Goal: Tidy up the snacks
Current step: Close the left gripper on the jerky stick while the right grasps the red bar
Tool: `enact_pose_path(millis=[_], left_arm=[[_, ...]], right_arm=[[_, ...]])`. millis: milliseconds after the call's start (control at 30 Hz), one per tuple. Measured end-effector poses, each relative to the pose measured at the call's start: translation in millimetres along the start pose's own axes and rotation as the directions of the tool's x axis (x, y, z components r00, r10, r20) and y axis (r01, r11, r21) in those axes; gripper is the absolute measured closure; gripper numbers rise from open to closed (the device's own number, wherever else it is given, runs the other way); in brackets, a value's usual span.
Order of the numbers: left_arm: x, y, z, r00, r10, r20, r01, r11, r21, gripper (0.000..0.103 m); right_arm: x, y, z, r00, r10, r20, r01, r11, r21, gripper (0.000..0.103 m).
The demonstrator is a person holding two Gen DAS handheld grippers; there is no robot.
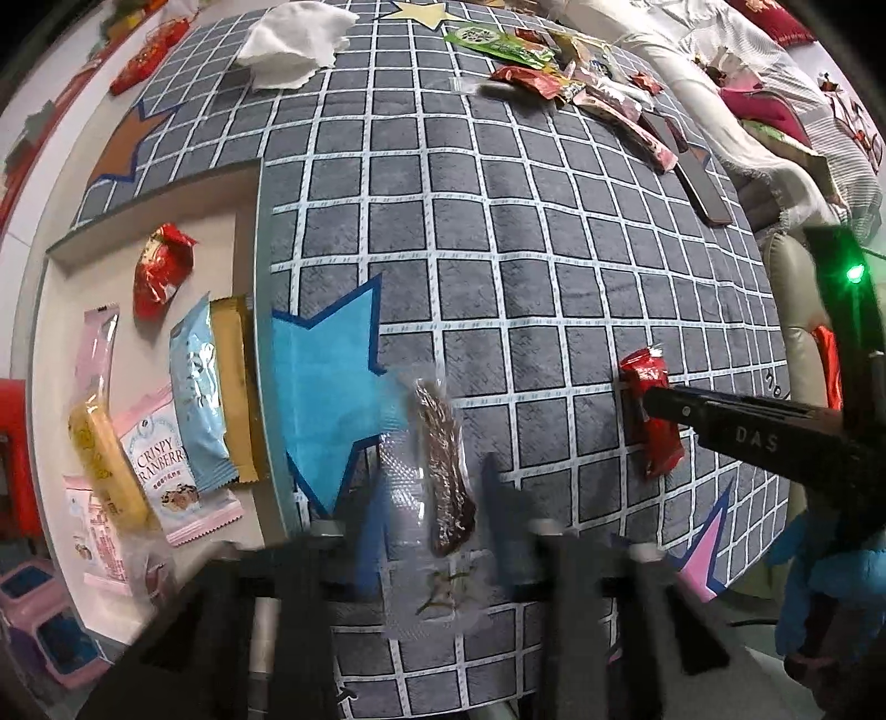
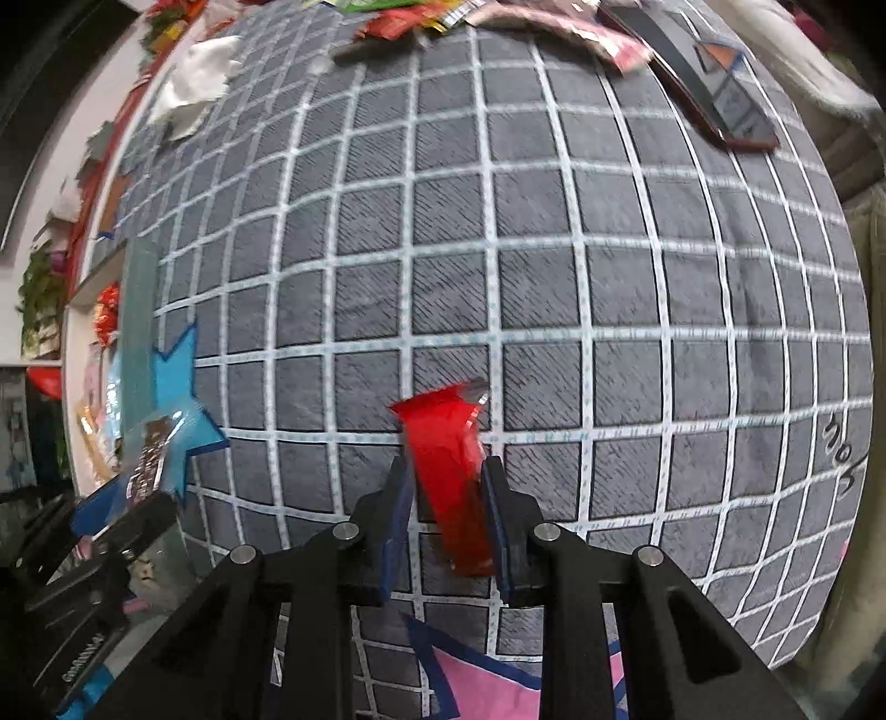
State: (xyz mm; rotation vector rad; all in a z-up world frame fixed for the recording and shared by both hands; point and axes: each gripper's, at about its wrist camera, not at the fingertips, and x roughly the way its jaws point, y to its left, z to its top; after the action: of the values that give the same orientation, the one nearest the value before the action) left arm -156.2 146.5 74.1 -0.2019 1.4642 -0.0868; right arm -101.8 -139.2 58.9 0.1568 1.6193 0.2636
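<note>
My left gripper (image 1: 437, 493) points down over the grey checked mat (image 1: 498, 249) and is shut on a clear packet with a brown snack bar (image 1: 443, 459) inside. In the right wrist view that left gripper (image 2: 141, 498) and its clear packet (image 2: 149, 459) hang over a blue star patch. My right gripper (image 2: 448, 482) is shut on a red snack packet (image 2: 437, 432), which stands upright between the blue pads above the mat. From the left wrist view, the right gripper (image 1: 650, 396) and the red packet (image 1: 659, 437) are at the right.
A shallow beige tray (image 1: 227, 243) at the mat's left edge holds several packets: red (image 1: 160, 271), light blue (image 1: 199, 387), pink cranberry (image 1: 171, 471). A heap of snacks (image 1: 554, 61) and a white tissue (image 1: 293, 44) lie at the far end. A gloved hand (image 1: 819, 587) is at lower right.
</note>
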Motion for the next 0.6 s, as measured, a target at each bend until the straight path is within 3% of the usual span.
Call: enact_pose_path(millis=[67, 167, 200, 233, 267, 333, 500, 600], left_arm=[[3, 2, -2, 1.0, -0.011, -0.01, 0.011, 1.0, -0.013, 0.087], [9, -1, -4, 0.999, -0.019, -0.029, 0.019, 1.0, -0.01, 0.087], [10, -1, -4, 0.999, -0.002, -0.033, 0.001, 1.0, -0.014, 0.086], [14, -2, -4, 0.999, 0.012, -0.041, -0.012, 1.0, -0.015, 0.079], [18, -3, -4, 0.999, 0.011, -0.053, -0.011, 1.0, -0.01, 0.073], [24, -6, -2, 0.998, 0.021, -0.056, -0.022, 1.0, -0.012, 0.05], [46, -19, 2, 0.994, 0.059, -0.087, -0.053, 0.996, 0.072, 0.044], [59, -26, -3, 0.987, 0.1, -0.125, -0.081, 0.985, 0.149, 0.044]], right_arm=[[9, -5, -3, 1.0, -0.011, -0.023, 0.012, 1.0, 0.013, 0.075], [15, 8, -2, 0.999, -0.043, -0.019, 0.043, 0.999, -0.017, 0.062], [16, 13, -3, 0.998, -0.063, -0.018, 0.062, 0.997, -0.036, 0.045], [18, 21, -2, 0.998, -0.069, -0.01, 0.068, 0.996, -0.048, 0.04], [18, 26, 0, 0.997, -0.071, -0.01, 0.071, 0.996, -0.054, 0.04], [22, 34, 2, 0.997, -0.073, -0.019, 0.072, 0.996, -0.051, 0.04], [37, 44, 13, 0.994, -0.107, -0.009, 0.106, 0.991, -0.083, 0.04], [69, 49, 26, 0.99, -0.144, 0.001, 0.143, 0.982, -0.122, 0.041]])
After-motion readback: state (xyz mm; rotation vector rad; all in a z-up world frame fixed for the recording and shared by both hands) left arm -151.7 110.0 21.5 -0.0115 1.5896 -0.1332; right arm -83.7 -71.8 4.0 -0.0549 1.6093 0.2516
